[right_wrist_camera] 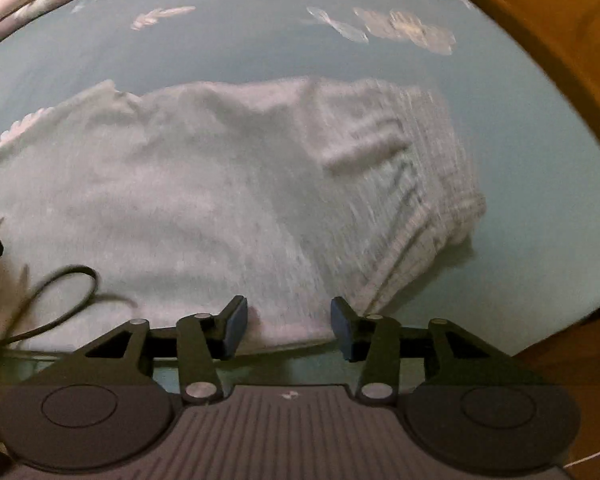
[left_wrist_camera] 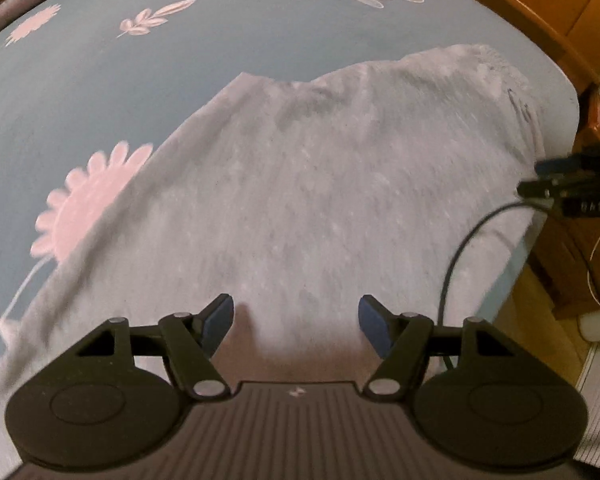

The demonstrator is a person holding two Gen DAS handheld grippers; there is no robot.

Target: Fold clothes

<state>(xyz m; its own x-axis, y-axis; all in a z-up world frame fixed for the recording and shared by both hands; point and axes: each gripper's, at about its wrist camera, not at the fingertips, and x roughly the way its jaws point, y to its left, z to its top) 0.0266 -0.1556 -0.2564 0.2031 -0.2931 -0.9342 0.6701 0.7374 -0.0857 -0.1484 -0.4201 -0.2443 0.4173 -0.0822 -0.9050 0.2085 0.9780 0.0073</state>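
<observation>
A blue bedsheet printed with pale pink flowers [left_wrist_camera: 148, 80] covers the bed, edged by an orange-brown wooden bed frame [left_wrist_camera: 548, 20]. A light grey knitted garment [left_wrist_camera: 320, 184] lies spread on the sheet. The left gripper [left_wrist_camera: 296, 322] hangs over the garment, jaws apart and empty. Only the left view shows floor beyond the bed's corner. The right view shows the garment's ribbed hem and near edge; the right gripper [right_wrist_camera: 289, 322] is open over that edge, holding nothing.
</observation>
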